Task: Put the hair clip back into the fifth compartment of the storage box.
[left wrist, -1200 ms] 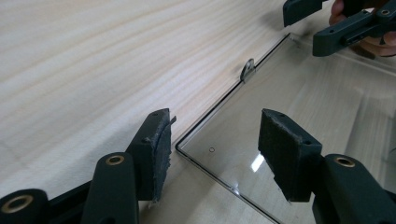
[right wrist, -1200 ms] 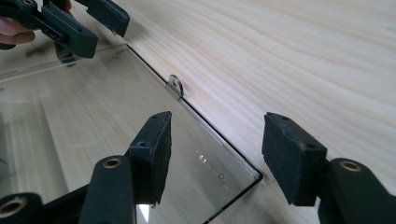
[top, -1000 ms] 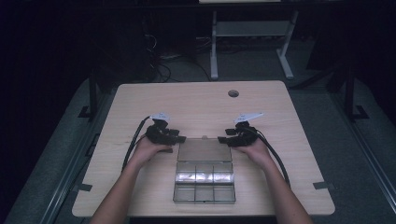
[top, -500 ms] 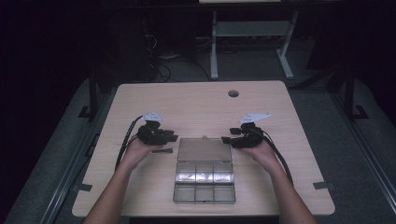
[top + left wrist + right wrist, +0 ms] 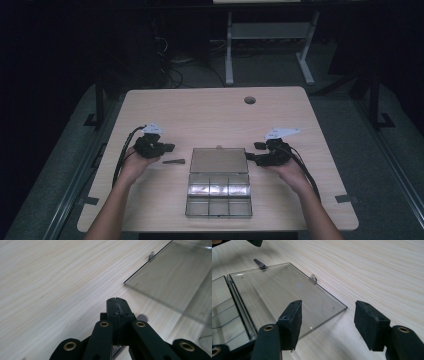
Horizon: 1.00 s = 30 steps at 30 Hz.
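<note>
Flanking one open box [image 5: 218, 187], two grippers [image 5: 169, 147] [image 5: 252, 151].

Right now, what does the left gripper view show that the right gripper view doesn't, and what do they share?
Left gripper view: the left tongs shut, nothing between them, over bare table.
Right gripper view: the right tongs open around a corner of the open lid, plus the box's compartments and a small dark piece beyond the lid.
Both: the clear lid and its latch tab.

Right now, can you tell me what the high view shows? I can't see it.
A clear compartment box lies open on a wooden table, lid flat. A person holds a black tool either side: left tool shut, right tool open. A small dark piece lies near the left tool.
</note>
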Tool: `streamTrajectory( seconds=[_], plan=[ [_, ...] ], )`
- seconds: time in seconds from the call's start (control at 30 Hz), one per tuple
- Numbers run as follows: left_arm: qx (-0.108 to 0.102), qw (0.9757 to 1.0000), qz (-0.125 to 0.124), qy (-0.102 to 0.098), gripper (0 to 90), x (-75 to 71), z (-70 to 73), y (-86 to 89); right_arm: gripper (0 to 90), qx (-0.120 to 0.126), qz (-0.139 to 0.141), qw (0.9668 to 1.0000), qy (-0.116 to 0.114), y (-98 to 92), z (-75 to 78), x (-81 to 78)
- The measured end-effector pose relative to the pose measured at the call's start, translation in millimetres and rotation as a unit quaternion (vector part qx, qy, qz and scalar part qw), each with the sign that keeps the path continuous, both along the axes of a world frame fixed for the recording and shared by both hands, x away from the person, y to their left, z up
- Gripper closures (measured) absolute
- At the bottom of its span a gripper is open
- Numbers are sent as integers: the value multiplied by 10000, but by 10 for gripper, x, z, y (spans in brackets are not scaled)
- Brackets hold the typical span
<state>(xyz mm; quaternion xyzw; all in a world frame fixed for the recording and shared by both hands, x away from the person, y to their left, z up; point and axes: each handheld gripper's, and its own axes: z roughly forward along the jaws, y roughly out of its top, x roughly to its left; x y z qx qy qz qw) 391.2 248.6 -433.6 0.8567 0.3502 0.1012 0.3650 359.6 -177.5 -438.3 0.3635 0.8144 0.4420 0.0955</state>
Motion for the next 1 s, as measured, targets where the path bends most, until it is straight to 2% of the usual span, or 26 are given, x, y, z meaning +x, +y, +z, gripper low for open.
streamTrajectory(
  seconds=[0.13, 0.27, 0.4, 0.47, 0.57, 0.6, 0.73, 1.0],
  plan=[
    [239, 9997, 68, 7, 899, -71, -59, 101, 375, -23, -71, 10000, -5, -100, -15, -127],
    [178, 9996, 229, -39, 899, -141, -73, 244, 366, -56, -126, 9999, -24, -203, -46, -228],
    [169, 9994, 298, -54, 899, -139, -94, 270, 356, -88, -174, 9998, 1, -273, -84, -340],
    [151, 9997, 187, 25, 899, -112, -146, 230, 353, -105, -185, 9998, 4, -299, -94, -395],
    [164, 9996, 163, 143, 899, -106, -200, 190, 350, -114, -213, 9997, -28, -355, -107, -462],
    [209, 9996, 108, 126, 898, -96, -209, 192, 350, -108, -237, 9997, -3, -365, -103, -470],
    [175, 9993, 31, 318, 899, -105, -238, 183, 349, -77, -312, 9995, -52, -412, -93, -454],
    [163, 9986, -194, 471, 899, -126, -258, 166, 349, -105, -339, 9994, -37, -441, -118, -437]
  ],
)
